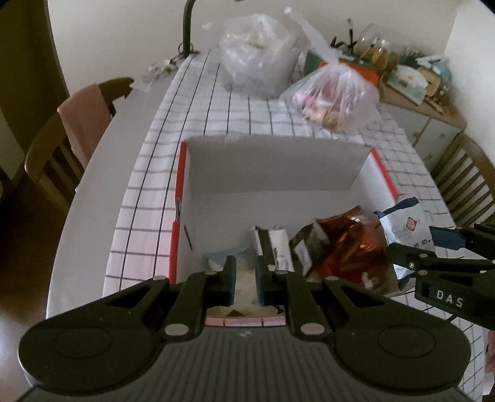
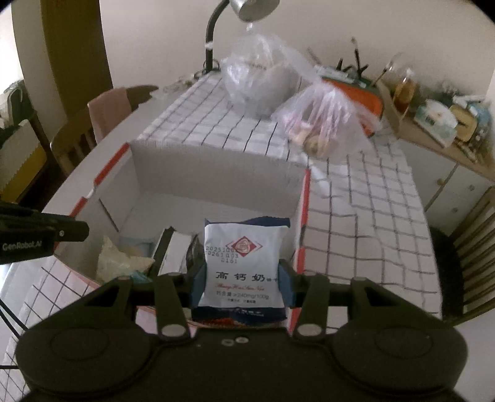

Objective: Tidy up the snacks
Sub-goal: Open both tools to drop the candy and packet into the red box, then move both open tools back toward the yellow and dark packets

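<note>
A white cardboard box [image 1: 272, 167] with red edges stands open on the checked tablecloth. Inside lie a silver packet [image 1: 278, 244], a red-brown foil packet [image 1: 349, 247] and a pale crumpled packet [image 2: 117, 259]. My right gripper [image 2: 243, 272] is shut on a white and blue snack packet [image 2: 244, 247] with printed characters, held upright over the box's near right corner. In the left wrist view that packet [image 1: 402, 222] shows at the right, in the right gripper [image 1: 433, 244]. My left gripper [image 1: 246, 263] hangs over the box's near edge, shut with only a narrow slit between its blue pads and nothing in them.
Two clear plastic bags of snacks [image 1: 260, 52] [image 1: 334, 96] sit at the far end of the table. A desk lamp [image 2: 247, 9] stands behind them. Wooden chairs [image 1: 55, 154] [image 1: 464, 182] flank the table, and a cluttered sideboard [image 2: 433, 123] runs along the right wall.
</note>
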`<state>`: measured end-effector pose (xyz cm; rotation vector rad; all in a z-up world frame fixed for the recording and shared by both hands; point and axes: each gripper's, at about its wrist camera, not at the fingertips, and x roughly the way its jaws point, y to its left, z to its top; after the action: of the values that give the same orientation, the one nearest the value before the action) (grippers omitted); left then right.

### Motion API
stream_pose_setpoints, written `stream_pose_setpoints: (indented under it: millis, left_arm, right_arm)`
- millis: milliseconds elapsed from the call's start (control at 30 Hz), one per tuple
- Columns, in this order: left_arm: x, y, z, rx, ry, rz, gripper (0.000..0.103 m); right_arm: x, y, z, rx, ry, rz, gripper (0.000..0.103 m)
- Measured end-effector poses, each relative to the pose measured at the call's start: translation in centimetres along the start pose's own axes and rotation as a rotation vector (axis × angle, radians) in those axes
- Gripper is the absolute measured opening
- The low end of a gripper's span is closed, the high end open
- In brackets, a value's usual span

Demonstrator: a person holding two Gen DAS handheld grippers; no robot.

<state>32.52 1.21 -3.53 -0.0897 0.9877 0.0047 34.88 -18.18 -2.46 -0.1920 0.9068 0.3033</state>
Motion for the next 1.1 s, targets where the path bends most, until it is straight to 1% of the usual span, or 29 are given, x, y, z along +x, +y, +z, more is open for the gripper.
stream_pose_setpoints:
  millis: [233,433,600,767,933,1100]
  left_arm:
    - [2.2,0.0,-1.1,0.006,0.051,0.016,0.013]
    - [2.8,0.2,-1.6,0.004,0.060,0.025,0.013]
    - [2.8,0.0,-1.7,0.007,0.054,0.016,0.013]
    - [2.5,0.0,-1.8,0.011,0.054,0.012,0.013]
    - [1.6,0.1,-2.0,0.011,0.038,0.002,0.013]
    - [0.3,0.0,-2.2,0.016,0.022,-0.010,0.013]
  right_arm:
    - [3.7,0.1,-0.6,0.004,0.050,-0.010,0.046]
    - [5.3,0.4,-1.3,0.010,0.075,-0.014,0.046]
    - [5.3,0.4,-1.4,0.027,0.080,-0.018,0.048]
    - [4.9,0.4,-1.4,0.035,0.066,-0.010,0.056]
    - [3.5,0.7,-1.4,0.046,0.043,-0.003,0.062]
    - [1.6,1.1,-1.5,0.041,0.021,0.013,0.063]
